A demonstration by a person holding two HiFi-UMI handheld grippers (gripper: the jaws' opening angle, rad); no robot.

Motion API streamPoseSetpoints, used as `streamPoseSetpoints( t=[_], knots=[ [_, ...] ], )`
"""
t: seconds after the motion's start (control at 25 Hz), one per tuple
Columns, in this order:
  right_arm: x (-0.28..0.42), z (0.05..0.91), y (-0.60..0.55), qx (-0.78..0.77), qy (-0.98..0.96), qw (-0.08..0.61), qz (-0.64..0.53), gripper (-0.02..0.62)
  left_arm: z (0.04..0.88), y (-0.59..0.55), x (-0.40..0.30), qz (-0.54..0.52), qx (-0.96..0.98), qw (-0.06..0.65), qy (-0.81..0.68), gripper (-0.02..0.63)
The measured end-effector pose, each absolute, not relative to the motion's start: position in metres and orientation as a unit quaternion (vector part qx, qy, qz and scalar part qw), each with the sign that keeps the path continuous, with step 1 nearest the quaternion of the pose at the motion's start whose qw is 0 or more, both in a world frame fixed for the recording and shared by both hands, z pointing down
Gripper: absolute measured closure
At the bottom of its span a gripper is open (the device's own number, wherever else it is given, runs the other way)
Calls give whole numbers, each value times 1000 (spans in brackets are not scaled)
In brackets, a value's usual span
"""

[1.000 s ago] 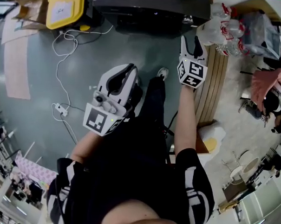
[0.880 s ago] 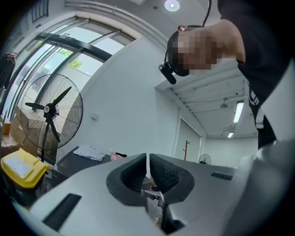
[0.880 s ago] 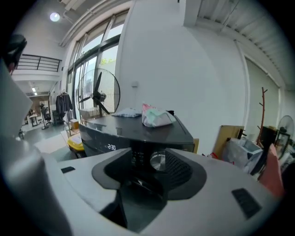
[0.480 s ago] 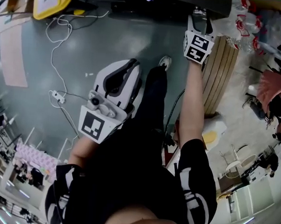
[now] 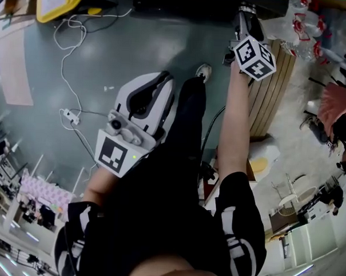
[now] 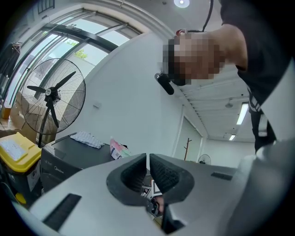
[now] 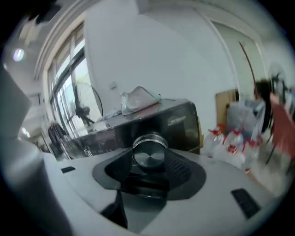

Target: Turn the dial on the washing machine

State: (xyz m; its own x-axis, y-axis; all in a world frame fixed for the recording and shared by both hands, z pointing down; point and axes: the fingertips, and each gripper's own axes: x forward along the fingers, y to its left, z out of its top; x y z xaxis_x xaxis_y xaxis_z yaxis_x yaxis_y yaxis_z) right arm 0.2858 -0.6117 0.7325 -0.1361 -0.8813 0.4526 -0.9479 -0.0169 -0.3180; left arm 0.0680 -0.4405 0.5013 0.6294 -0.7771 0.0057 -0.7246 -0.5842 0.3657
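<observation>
Dial (image 7: pixel 148 148) of the washing machine (image 7: pixel 179 122) sits at the centre of the right gripper view, between the two dark pads of the right gripper (image 7: pixel 148 162); the tongs are closing on it, and the pads seem to meet its rim on either side. In the head view we see this gripper has gone from upper right of centre to the very top edge, against the machine; its marker cube is now rolled to one side compared with half a second ago. We judge that a twist of the dial is under way, perhaps after a fresh grip; how far the dial has turned we cannot tell. The left gripper (image 6: pixel 147 161) has stayed at mid-frame; its tongs are narrow, nearly touching, with nothing between them.
</observation>
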Motion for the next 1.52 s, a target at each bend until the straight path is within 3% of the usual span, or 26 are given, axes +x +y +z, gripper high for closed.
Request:
streamPoseSetpoints(
  t=[0.12,0.24,0.32,0.44,0.6,0.68,0.92,1.08,1.24,1.52],
  knots=[
    [277,733,-613,659,-709,162,191,275,502,-441,69,-76,889,168,-420,565],
    [274,739,-618,654,-708,236,127,270,503,-443,70,-74,891,166,-416,565],
    [277,740,-622,655,-704,249,115,270,504,-444,69,-74,891,169,-415,565],
    [278,739,-627,652,-709,229,140,308,507,-445,68,-74,890,174,-415,565],
    [285,740,-628,646,-708,96,268,310,510,-446,68,-75,890,179,-413,565],
    [287,743,-629,643,-703,62,298,310,513,-449,67,-78,890,181,-412,565],
    [284,736,-616,650,-706,121,253,277,510,-454,67,-84,888,184,-413,565],
    [282,699,-588,650,-709,125,242,279,490,-456,67,-88,887,177,-418,565],
    [271,631,-564,635,-729,105,234,439,454,-461,64,-96,888,157,-421,565],
    [240,489,-513,622,-756,89,182,558,374,-443,53,-104,892,118,-423,565]
  ],
)
